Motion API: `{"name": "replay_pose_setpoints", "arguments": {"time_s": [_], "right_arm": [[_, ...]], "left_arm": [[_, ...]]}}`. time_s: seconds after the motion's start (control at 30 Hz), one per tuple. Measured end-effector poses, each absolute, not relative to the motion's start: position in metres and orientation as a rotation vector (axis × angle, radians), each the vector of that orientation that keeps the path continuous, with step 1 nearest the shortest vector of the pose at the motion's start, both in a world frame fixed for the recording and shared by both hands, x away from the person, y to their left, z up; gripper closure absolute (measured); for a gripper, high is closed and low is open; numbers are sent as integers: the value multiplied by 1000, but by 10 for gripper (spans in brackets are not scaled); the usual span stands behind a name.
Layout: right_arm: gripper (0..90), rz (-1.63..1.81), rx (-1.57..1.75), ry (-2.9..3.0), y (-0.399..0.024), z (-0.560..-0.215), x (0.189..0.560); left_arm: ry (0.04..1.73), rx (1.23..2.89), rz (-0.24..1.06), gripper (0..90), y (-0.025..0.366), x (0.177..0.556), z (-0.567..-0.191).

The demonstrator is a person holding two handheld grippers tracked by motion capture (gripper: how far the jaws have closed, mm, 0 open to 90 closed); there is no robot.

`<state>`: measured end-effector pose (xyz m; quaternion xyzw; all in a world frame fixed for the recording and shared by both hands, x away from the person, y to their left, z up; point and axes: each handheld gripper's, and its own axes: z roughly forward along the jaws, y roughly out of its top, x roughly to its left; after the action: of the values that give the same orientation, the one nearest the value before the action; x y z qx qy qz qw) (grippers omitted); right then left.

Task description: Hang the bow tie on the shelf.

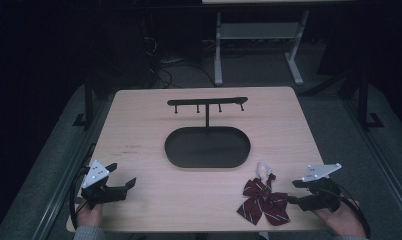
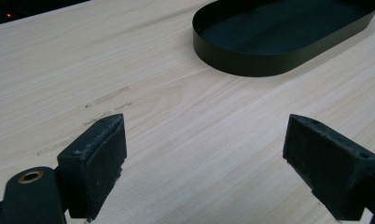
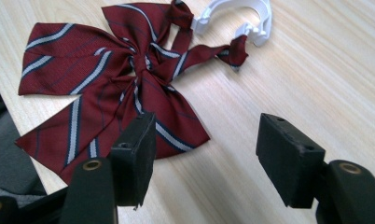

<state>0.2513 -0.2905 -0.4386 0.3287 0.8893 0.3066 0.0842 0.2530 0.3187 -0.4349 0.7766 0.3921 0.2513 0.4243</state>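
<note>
right tongs gape beside bow tie, clip end pointing far.

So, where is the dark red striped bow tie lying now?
The dark red striped bow tie lies flat on the wooden table, at the near right in the high view, beside the open right gripper, its white plastic clip toward the black oval tray.

Left hand-held gripper low at the tabletop near edge, jaws wide; right hand-held gripper likewise, jaws parted.

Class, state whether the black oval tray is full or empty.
Empty: the tray shows bare dark floor in the high view; the bow tie lies outside it.
</note>
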Motion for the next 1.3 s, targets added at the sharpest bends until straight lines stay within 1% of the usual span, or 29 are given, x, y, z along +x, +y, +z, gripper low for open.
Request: {"name": "replay_pose_setpoints", "arguments": {"time_s": [0.8, 1.3], "right_arm": [[408, 838, 844, 2752, -263, -408, 279], [440, 774, 761, 2820, -234, -394, 310]], "left_arm": [[983, 1939, 621, 131, 318, 253, -435], [982, 1943, 626, 131, 319, 253, -434]]}}
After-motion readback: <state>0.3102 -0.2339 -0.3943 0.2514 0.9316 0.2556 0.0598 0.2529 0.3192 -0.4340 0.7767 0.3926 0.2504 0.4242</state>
